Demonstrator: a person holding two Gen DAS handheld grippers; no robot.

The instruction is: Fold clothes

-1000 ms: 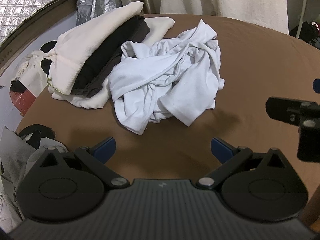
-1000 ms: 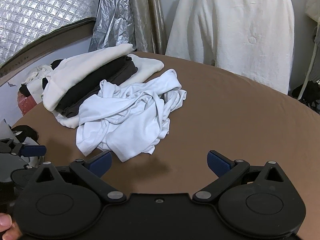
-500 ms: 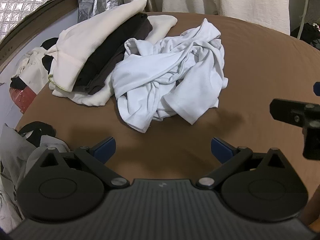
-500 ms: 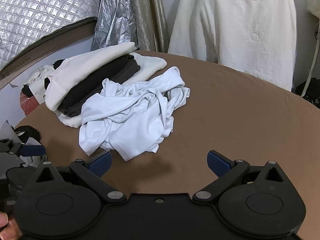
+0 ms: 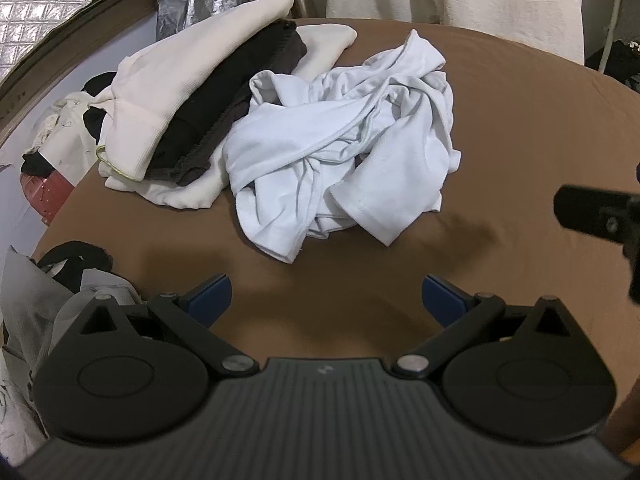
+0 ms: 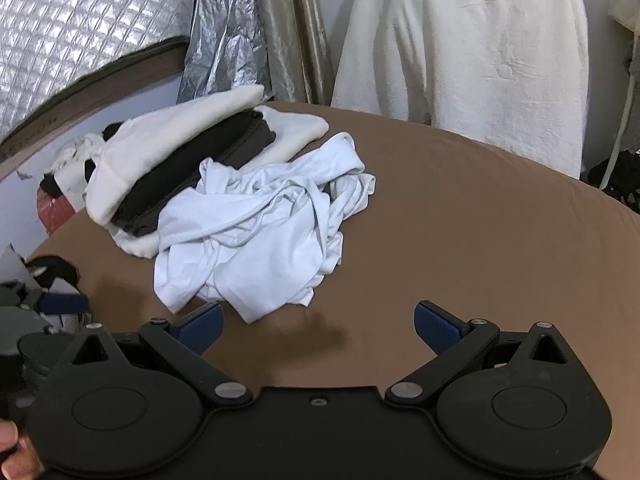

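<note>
Left gripper [image 5: 325,298]: we see it low in the left wrist view, jaws wide and empty, its blue pads [image 5: 208,295] over bare brown tabletop [image 5: 520,120]; in the right wrist view part of it shows at the lower left edge [image 6: 60,303].
Right gripper [image 6: 318,322]: we see it at the bottom of the right wrist view, jaws wide with nothing between them, the near hem of the shirt just above its left pad [image 6: 200,322]; in the left wrist view a black part of it juts in at the right edge [image 5: 596,216].
Shirt [image 5: 340,144]: a crumpled white heap at the centre of the left wrist view and centre left of the right wrist view [image 6: 260,232], lying on the tabletop [image 6: 480,240], apart from both grippers.
Stack [image 5: 192,92]: we see folded cream and dark garments piled at the upper left of the left wrist view, touching the shirt's left side; the same pile sits upper left of the shirt in the right wrist view [image 6: 180,160].
Hanging garment [image 6: 460,40]: cream cloth hangs behind the tabletop's far edge, at the top right.
Quilted sheet [image 6: 80,20]: silver, upper left.
Fingers [image 6: 12,452]: a person's fingertips show at the lower left corner of the right wrist view.
Clutter [image 5: 60,272]: dark and grey cloth lies off the tabletop's left edge.
</note>
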